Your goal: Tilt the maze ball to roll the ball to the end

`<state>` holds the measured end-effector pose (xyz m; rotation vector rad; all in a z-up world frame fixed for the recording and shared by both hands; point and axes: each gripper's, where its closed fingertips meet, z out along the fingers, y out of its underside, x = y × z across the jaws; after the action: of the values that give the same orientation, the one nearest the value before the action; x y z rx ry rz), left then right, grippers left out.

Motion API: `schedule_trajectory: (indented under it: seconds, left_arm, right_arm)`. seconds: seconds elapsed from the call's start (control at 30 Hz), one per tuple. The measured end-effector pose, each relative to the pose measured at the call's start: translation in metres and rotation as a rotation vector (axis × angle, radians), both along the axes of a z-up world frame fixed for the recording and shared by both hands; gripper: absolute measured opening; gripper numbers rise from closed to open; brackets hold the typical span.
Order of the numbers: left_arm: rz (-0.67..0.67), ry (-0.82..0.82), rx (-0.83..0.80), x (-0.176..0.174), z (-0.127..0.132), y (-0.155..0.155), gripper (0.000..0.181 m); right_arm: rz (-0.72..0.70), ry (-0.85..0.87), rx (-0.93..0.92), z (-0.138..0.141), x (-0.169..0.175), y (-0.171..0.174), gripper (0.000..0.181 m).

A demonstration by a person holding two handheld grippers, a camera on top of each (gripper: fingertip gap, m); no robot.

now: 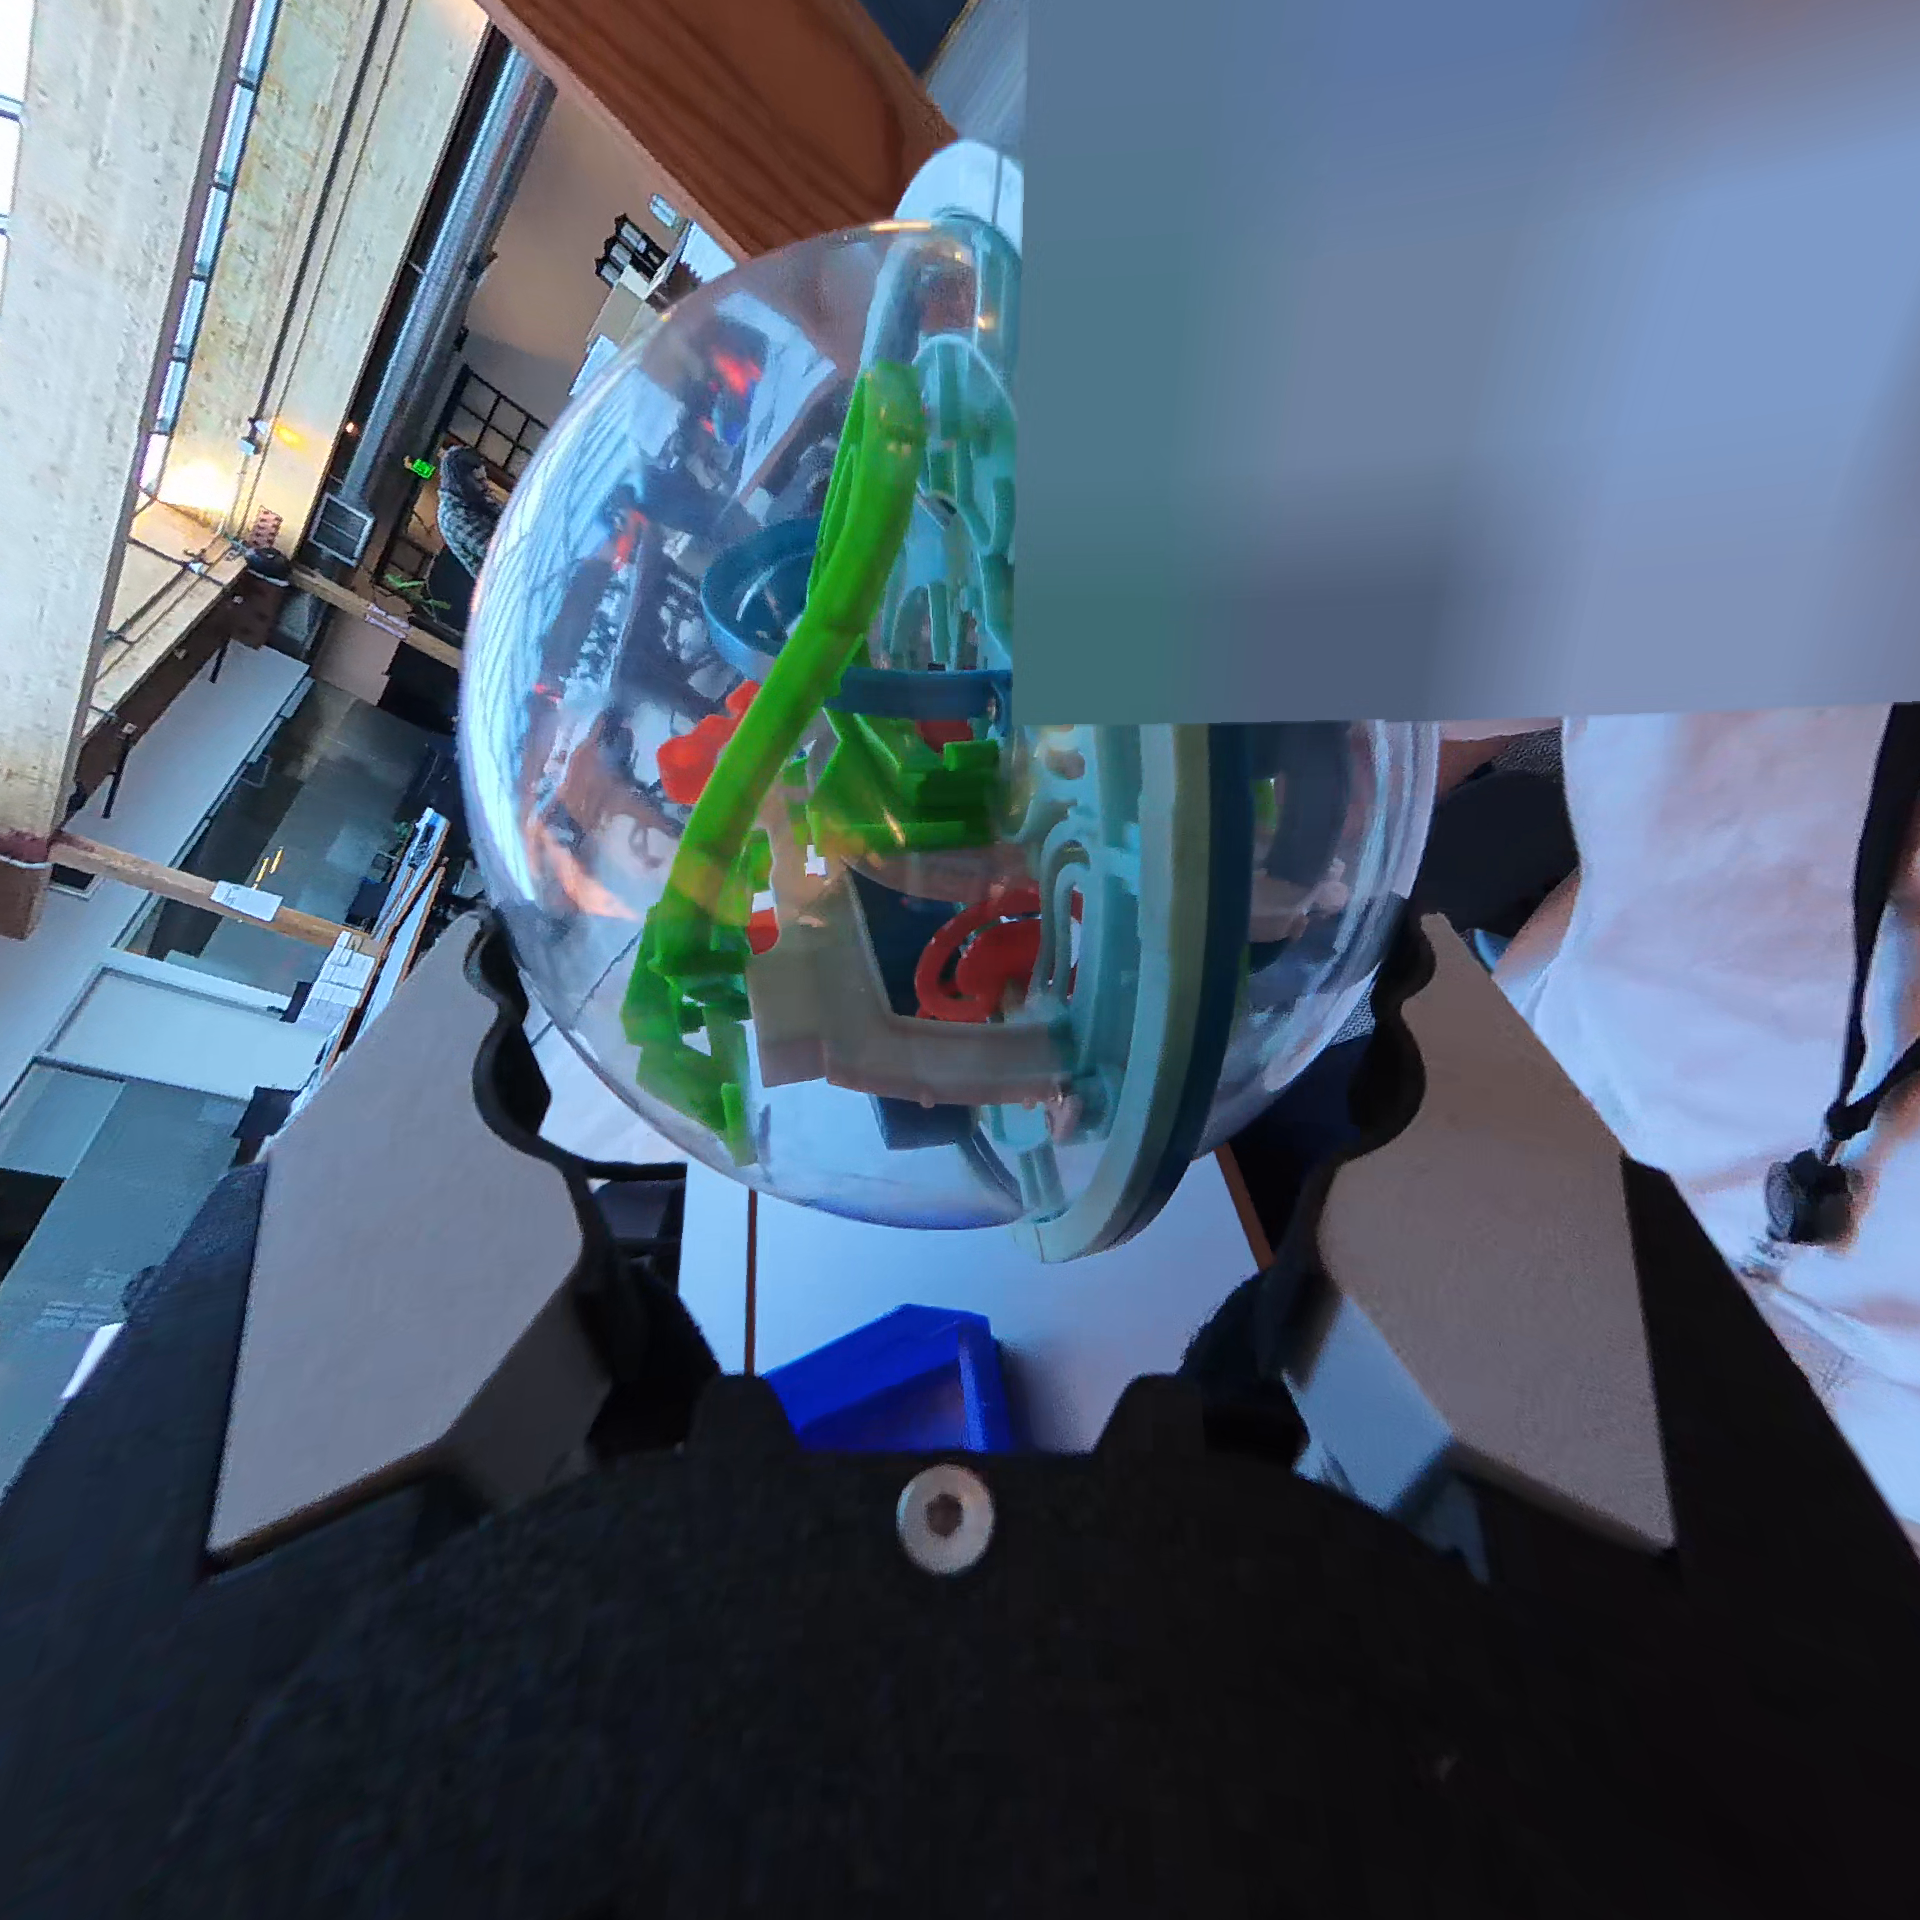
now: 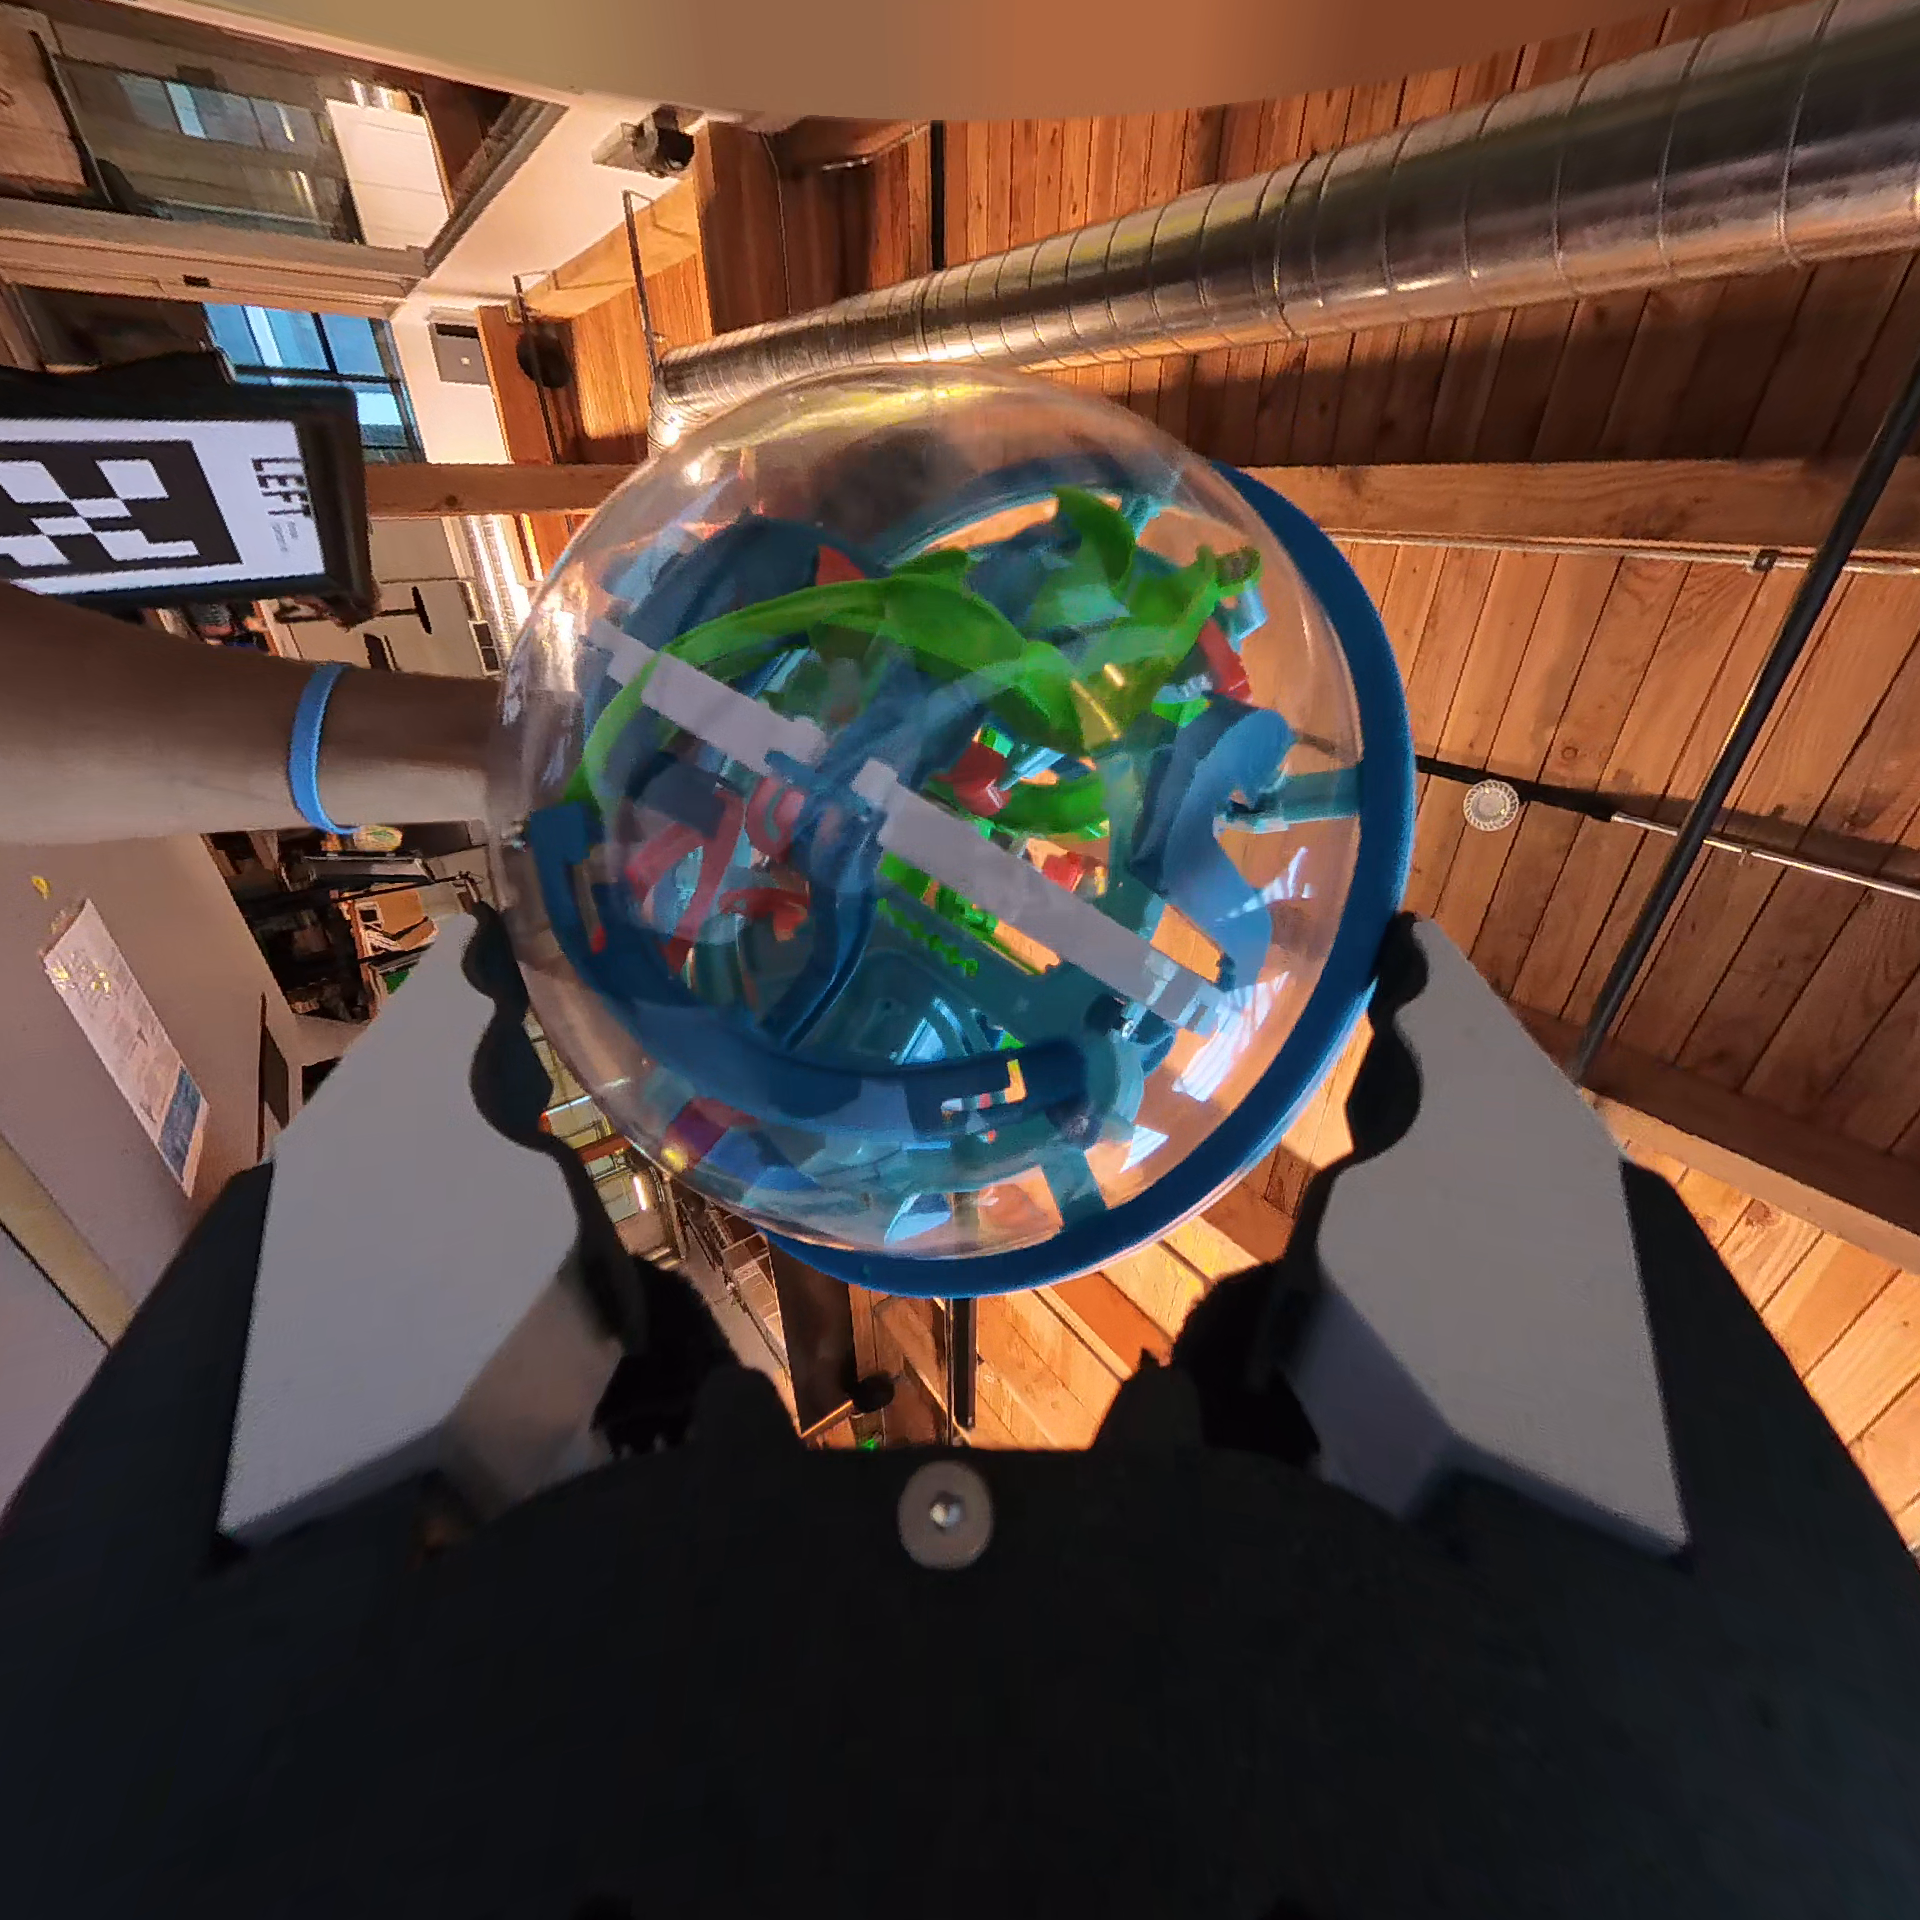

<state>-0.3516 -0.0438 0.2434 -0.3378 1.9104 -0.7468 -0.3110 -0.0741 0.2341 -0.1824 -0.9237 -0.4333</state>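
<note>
Left gripper [image 1: 951, 966]: spread wide, both black tips pressed on the sides of the maze ball [image 1: 831, 727]. The ball is held, no gap seen.
Right gripper [image 2: 940, 966]: also spread wide & pressed on the maze ball [image 2: 935, 831] from another side. So the ball is clamped by both.
Where the ball is: held up in the air btwn the 2 grippers, well above the white table [image 1: 883, 1288] and blue bin [image 1: 904, 1371].
Inside: green track [image 1: 790, 665], red bits, a grey strip [image 2: 935, 831] and a blue ring [image 2: 1371, 862] round the middle are seen.
Little ball: can't be found in either view, so progress can't be judged.
Farther off: a bare arm w/ a blue wristband [image 2: 312, 748] is seen past the ball, then a wood ceiling & silver pipe [image 2: 1351, 239].
What could go wrong: the shell is smooth & round. If it's tilted too fast it could slip out and be dropped. The little ball could also be knocked off its track.
</note>
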Motion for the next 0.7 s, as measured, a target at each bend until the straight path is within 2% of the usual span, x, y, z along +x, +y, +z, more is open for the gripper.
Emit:
schedule_trajectory:
  seconds: [0.17,0.5,0.7]
  left_arm:
    - [0.024,0.027,-0.003,0.004,-0.004,0.003,0.155]
    - [-0.021,0.088,-0.138,0.01,-0.006,0.015,0.155]
    - [-0.034,0.127,-0.197,0.016,0.002,0.025,0.155]
  right_arm:
    - [0.017,0.016,-0.007,-0.005,0.004,0.003,0.154]
    - [0.058,0.047,-0.077,-0.004,0.006,0.008,0.154]
    - [0.087,0.071,-0.106,0.006,0.01,0.014,0.154]
